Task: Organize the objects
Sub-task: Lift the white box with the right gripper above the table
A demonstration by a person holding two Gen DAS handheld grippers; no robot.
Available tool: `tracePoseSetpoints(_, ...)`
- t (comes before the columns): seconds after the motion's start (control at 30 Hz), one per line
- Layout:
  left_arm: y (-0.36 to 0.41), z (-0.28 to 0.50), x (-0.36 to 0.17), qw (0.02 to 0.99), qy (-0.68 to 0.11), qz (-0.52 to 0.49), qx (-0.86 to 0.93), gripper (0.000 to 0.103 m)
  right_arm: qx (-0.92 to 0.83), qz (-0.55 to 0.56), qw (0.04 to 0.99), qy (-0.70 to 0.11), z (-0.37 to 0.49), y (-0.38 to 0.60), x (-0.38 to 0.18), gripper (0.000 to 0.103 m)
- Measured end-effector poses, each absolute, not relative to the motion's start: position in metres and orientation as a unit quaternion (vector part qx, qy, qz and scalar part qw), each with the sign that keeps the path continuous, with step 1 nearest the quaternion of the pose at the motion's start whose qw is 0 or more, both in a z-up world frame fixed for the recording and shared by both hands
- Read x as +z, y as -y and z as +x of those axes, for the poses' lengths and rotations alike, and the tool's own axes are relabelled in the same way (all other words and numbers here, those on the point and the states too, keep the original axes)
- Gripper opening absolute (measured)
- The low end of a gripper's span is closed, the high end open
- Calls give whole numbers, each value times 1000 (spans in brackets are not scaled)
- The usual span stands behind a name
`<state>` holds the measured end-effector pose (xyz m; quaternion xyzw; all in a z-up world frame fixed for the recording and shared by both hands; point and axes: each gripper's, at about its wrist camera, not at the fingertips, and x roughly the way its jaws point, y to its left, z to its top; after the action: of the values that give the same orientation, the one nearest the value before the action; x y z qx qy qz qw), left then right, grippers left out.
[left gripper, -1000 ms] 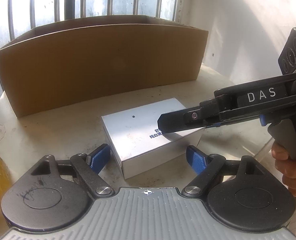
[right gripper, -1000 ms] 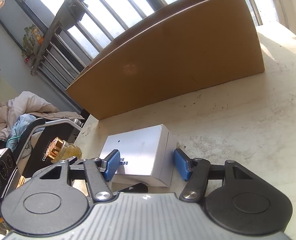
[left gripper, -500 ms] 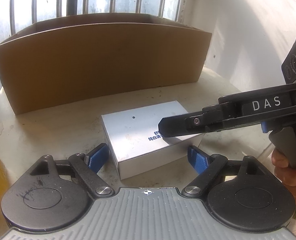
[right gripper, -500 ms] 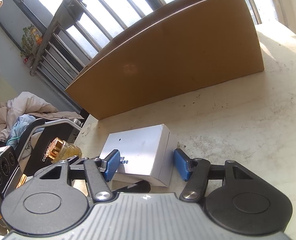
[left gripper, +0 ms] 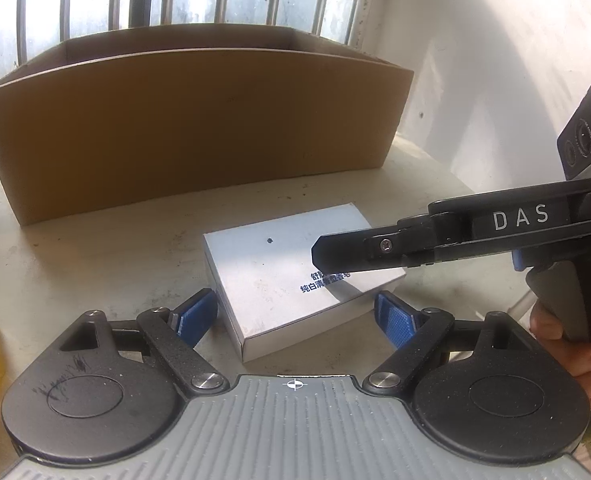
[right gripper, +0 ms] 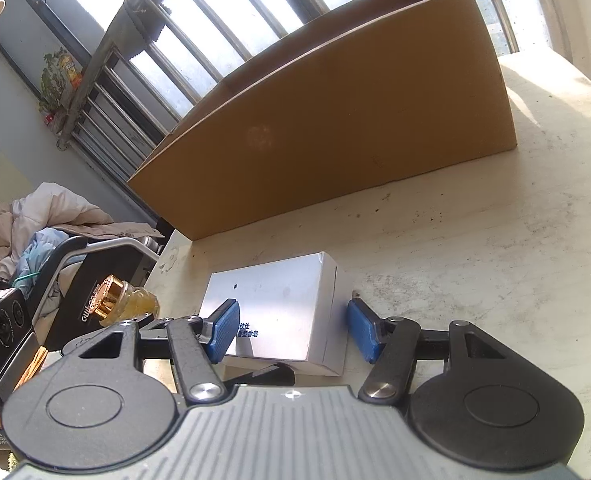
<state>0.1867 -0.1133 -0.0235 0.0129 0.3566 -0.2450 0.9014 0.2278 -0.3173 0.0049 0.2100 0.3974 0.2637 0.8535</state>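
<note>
A white carton with blue print (left gripper: pixel 291 280) (right gripper: pixel 279 304) lies flat on the stained white tabletop (left gripper: pixel 95 248), in front of a large open cardboard box (left gripper: pixel 195 128) (right gripper: pixel 335 128). My left gripper (left gripper: pixel 295 316) is open, its blue pads flanking the carton's near corner with a gap on the right side. My right gripper (right gripper: pixel 293 332) reaches in from the right, also open. Its left pad (right gripper: pixel 223 330) hovers over the carton's top, while the right pad (right gripper: pixel 365 334) stands just off the carton's side. In the left wrist view its black finger (left gripper: pixel 335 258) casts a shadow on the carton.
A yellow bottle with a gold cap (right gripper: pixel 111 300) stands at the table's left edge. Beyond that edge are a black bag and piled clothes (right gripper: pixel 47 216). A barred window runs behind the cardboard box. A hand (left gripper: pixel 567 344) grips the right tool's handle.
</note>
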Motion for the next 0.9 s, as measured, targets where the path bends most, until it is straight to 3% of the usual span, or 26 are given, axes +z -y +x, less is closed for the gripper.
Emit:
tracePoseSetpoints(0.2,113,182,-26,895,-357,19,-268,85,262,214,854,-395,228,325,2,63)
tracePoseSetpoints(0.47,118,170,-32,901,-332,101,-260,84,264,226,851,-393,224,333,-2,63)
tracePoseSetpoints(0.73,120,174,-32,902,-326,98,-264,79,269,198,861,-382,219,323,0,64)
tracePoseSetpoints(0.9,120,176,-33,901,-329,96,-265,82,272,198,863,-377,218,324,-1,64)
